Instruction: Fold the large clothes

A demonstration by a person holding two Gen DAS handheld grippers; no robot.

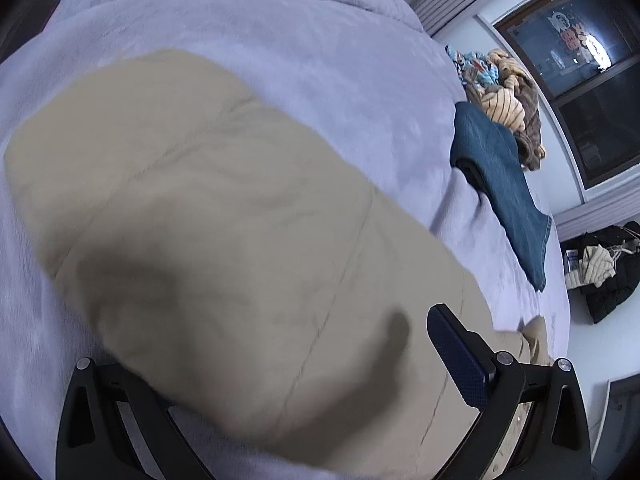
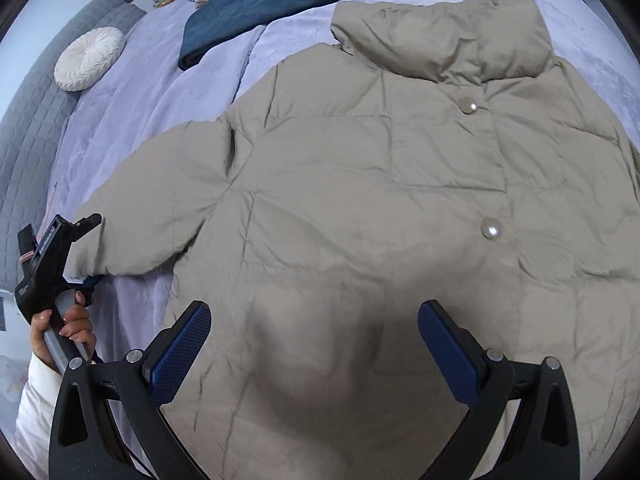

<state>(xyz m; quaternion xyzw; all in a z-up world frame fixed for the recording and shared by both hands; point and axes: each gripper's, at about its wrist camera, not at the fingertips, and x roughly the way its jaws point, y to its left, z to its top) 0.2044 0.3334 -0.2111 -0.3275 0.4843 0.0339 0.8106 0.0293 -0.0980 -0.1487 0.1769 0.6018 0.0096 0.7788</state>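
Observation:
A beige puffer jacket [image 2: 380,184] lies front up on a lilac blanket [image 2: 152,92], collar far, two pearl buttons showing. My right gripper [image 2: 314,340] is open and empty, hovering over the jacket's lower front. My left gripper [image 2: 86,248] is at the cuff of the jacket's left sleeve [image 2: 132,216], with one finger above the cuff and one below. In the left wrist view the blurred sleeve [image 1: 224,232] fills the space between the wide-set fingers [image 1: 456,356] and hides the left pad; a grip cannot be told.
Folded blue jeans [image 2: 276,4] lie at the blanket's far edge, also in the left wrist view [image 1: 500,176]. A pile of striped and patterned clothes [image 1: 504,96] sits beyond. A round white cushion [image 2: 90,64] rests against the grey quilted headboard [image 2: 28,120]. Dark clothes [image 1: 604,272] lie on the floor.

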